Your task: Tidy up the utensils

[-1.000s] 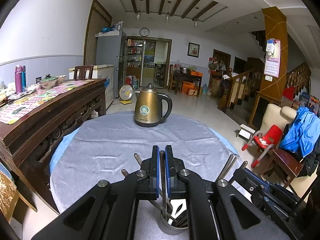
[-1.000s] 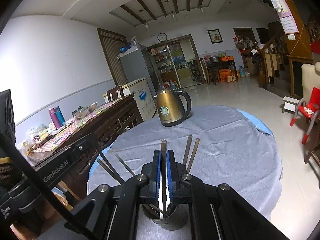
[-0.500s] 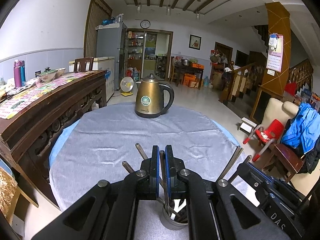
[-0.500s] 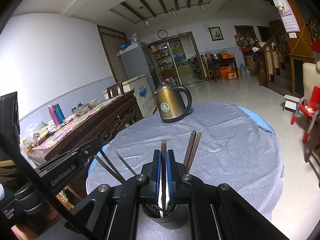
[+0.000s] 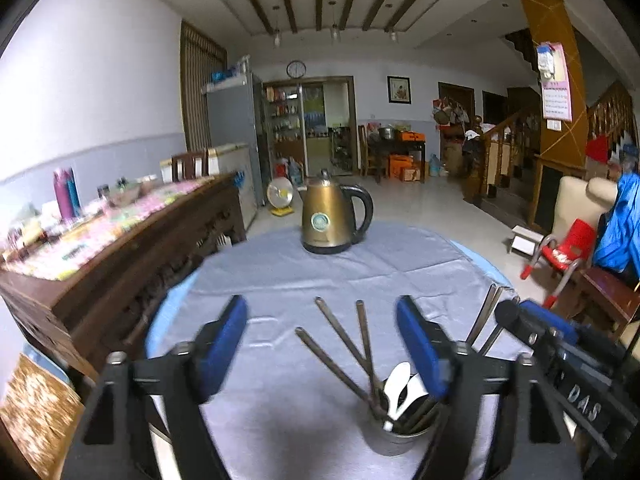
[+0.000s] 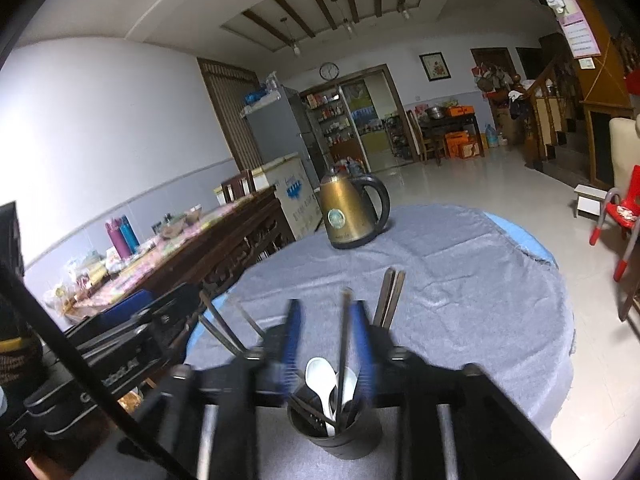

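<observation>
A round table (image 5: 280, 280) under a grey cloth fills the near half of both wrist views, in a large room with a wooden sideboard (image 5: 120, 256) along the left. A brass-coloured kettle (image 5: 332, 216) stands at the table's far side. At the near edge sits a dark metal cup (image 6: 340, 436), already holding the utensils: several chopsticks (image 5: 340, 336) leaning outward and two white spoons (image 6: 322, 372).

The left gripper (image 5: 322, 344) has just been opening; its blue pads stand wide apart with chopsticks rising free between them, touching neither. The right gripper (image 6: 326, 344) has also just been opening; its jaws are narrower, with one chopstick (image 6: 344, 328) standing in the gap, seemingly clear of the pads, though blur makes this uncertain.

This looks like the release step, each pair of tongs letting a chopstick drop into the cup. The next move probably calls for backing both grippers off without knocking the leaning sticks or tipping the cup.
</observation>
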### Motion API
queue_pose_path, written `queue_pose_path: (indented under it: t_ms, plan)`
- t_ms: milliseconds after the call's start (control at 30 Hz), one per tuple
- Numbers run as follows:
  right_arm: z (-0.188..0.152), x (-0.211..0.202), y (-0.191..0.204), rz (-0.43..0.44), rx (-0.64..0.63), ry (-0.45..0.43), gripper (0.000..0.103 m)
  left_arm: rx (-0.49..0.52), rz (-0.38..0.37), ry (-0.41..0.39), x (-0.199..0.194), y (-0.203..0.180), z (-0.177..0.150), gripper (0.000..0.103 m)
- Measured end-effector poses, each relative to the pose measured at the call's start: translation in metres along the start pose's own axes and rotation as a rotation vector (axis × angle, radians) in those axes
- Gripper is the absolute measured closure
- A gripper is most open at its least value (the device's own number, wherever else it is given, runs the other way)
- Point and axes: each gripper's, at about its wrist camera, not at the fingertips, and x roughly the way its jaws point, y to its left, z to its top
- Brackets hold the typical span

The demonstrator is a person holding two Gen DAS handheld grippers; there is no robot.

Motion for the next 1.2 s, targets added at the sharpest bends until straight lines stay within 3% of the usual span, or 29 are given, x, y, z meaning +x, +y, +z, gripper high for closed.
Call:
queue_pose_path:
  t_ms: [200, 333, 400, 667, 1000, 1200]
  plan:
    - [0.007, -0.013, -0.008, -0.011, 0.019, -0.045, 0.066, 0.059, 0.016, 0.023, -0.013, -0.002, -0.004, 0.013]
    - [0.01, -0.024, -0.016, -0.024, 0.036, -0.044, 0.045, 0.073, 0.024, 0.077, -0.015, 0.0, -0.015, 0.01]
    - [0.01, -0.03, -0.018, -0.024, 0.037, -0.039, 0.045, 0.066, 0.037, 0.103, -0.016, 0.003, -0.02, 0.01]
    - [0.002, -0.039, -0.015, -0.055, 0.021, 0.085, 0.038, 0.031, 0.119, 0.175, -0.016, 0.015, -0.04, 0.01]
    - [-0.021, -0.042, 0.009, -0.039, -0.004, 0.229, 0.037, 0.015, 0.182, 0.159, -0.035, 0.027, -0.05, 0.01]
    - [-0.035, -0.043, 0.021, -0.025, -0.01, 0.302, 0.036, 0.009, 0.181, 0.16, -0.041, 0.03, -0.051, 0.01]
